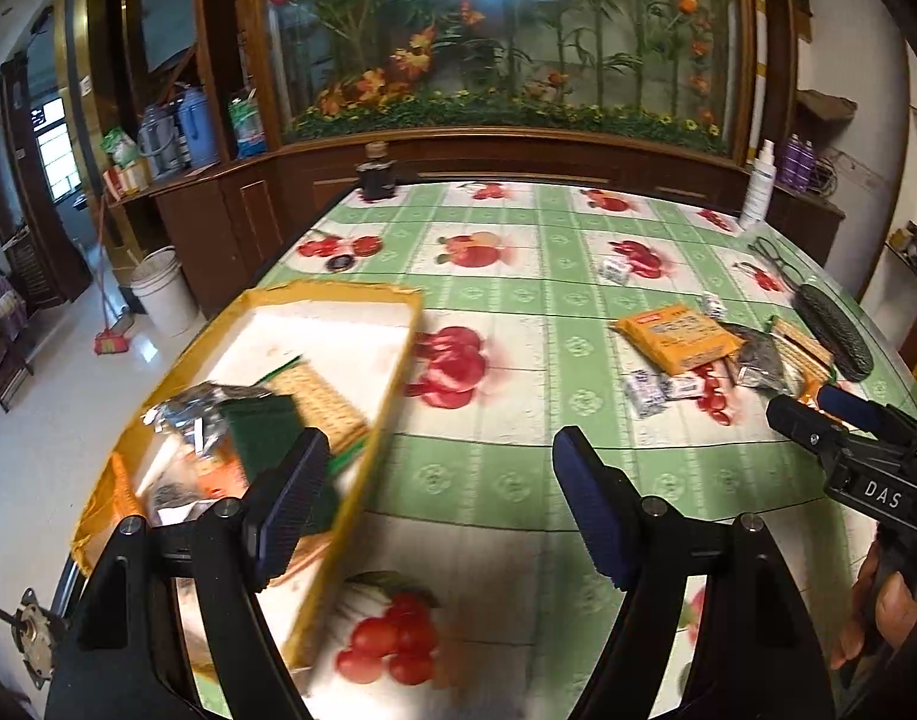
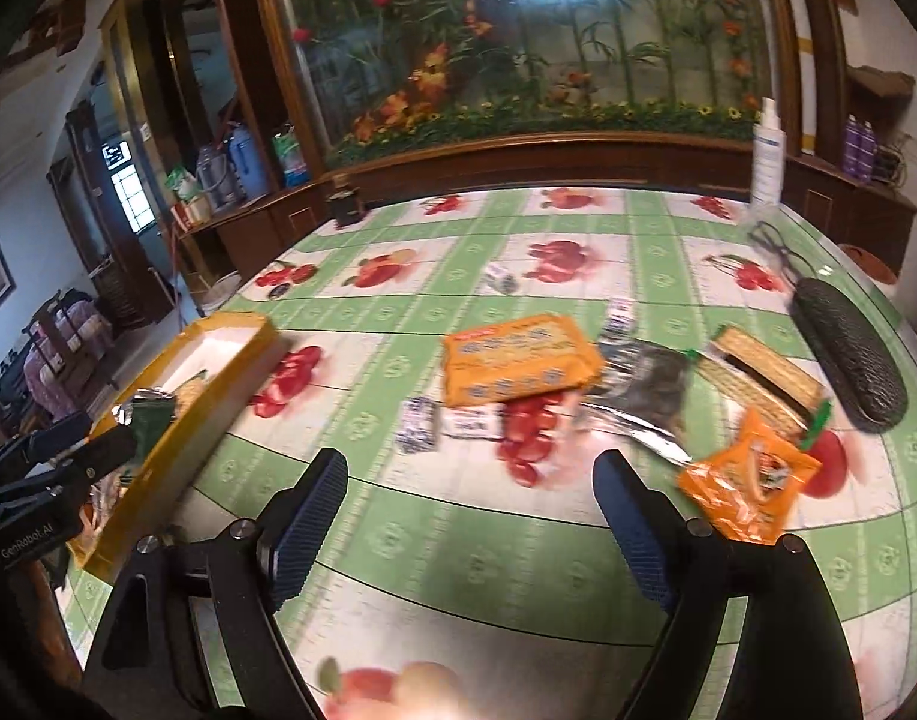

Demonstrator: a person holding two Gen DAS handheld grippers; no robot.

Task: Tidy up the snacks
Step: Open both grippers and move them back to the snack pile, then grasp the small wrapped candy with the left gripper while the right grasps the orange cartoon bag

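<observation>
A yellow-rimmed tray (image 1: 392,372) lies at the table's left edge, holding a cracker pack (image 1: 320,402), a green packet and foil packets. My left gripper (image 1: 440,504) is open and empty beside the tray's right rim. Loose snacks lie to the right: an orange flat pack (image 2: 518,360), a foil packet (image 2: 644,396), cracker packs (image 2: 758,378), an orange pouch (image 2: 746,480) and small white candies (image 2: 419,429). My right gripper (image 2: 473,510) is open and empty, just short of the snack pile. The tray also shows in the right wrist view (image 2: 158,450).
A black textured case (image 2: 848,354) and scissors (image 2: 776,246) lie at the right edge. A white spray bottle (image 2: 767,156) and a dark jar (image 2: 344,201) stand at the far edge. A wooden cabinet with a plant display is behind the table.
</observation>
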